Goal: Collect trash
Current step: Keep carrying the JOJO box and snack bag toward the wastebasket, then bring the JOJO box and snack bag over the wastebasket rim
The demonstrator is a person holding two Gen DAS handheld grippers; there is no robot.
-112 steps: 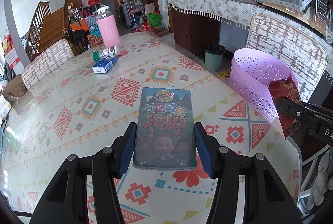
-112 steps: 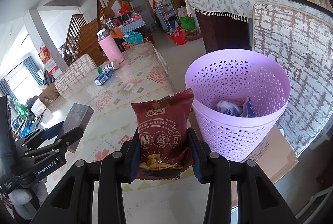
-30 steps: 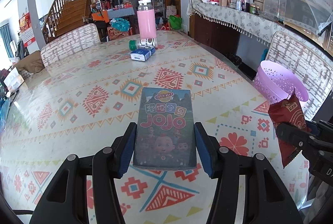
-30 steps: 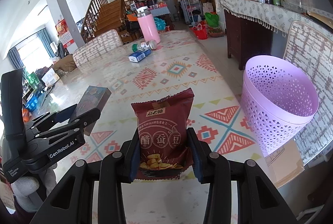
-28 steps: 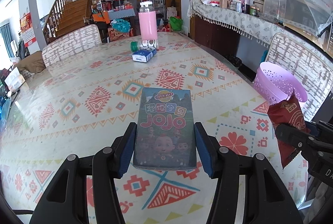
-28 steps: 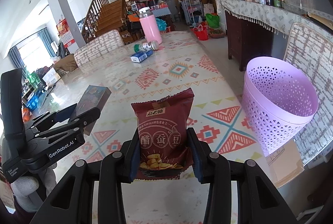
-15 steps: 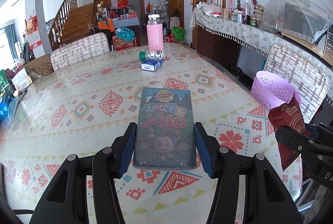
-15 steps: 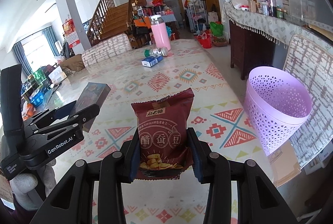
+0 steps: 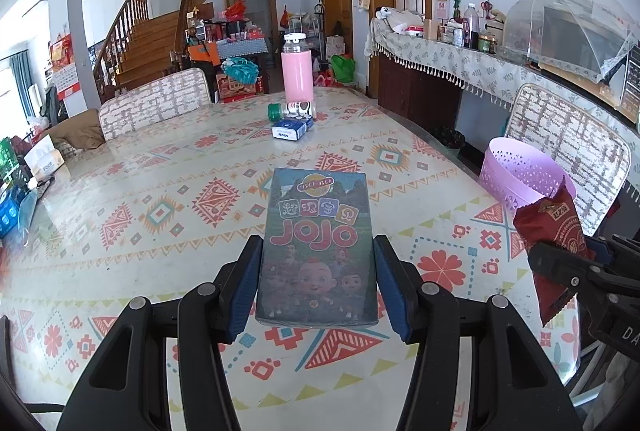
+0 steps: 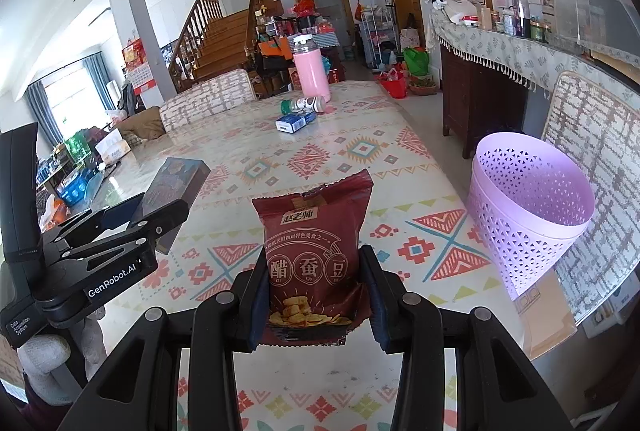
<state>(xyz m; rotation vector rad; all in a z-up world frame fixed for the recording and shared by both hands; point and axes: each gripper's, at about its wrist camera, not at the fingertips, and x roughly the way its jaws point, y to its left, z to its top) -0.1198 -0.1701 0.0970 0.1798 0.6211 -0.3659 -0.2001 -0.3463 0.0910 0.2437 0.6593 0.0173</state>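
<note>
Two grippers up over the patterned table [image 9: 168, 191], each with a load. Left gripper [image 9: 316, 283]: jaws partly closed, blue pads pressed on both long sides of a flat JOJO box [image 9: 318, 243], lifted clear of the table. Right gripper [image 10: 316, 295]: jaws narrowed onto the lower half of a dark red snack bag [image 10: 314, 251], upright, top edge crimped and free above the pads. Same bag seen at the right edge of the left wrist view, just in front of the lilac basket [image 9: 520, 175]. Lilac basket [image 10: 528, 207] beyond the right edge of the table, beside it, in front of a woven chair back [image 10: 592, 135]; inside of the basket mostly hidden by its rim. Neither box nor bag over the basket; both near the table's front edge, the bag the nearer of the two to the basket. At the far end of the table: tall pink bottle [image 9: 297, 71] standing, small green-capped jar [image 9: 292, 109] lying on its side just before it, small blue-and-white box [image 9: 291, 129] just in front of the jar. Left gripper and box also visible at the left of the right wrist view [image 10: 160, 199], above the table's left part.
</note>
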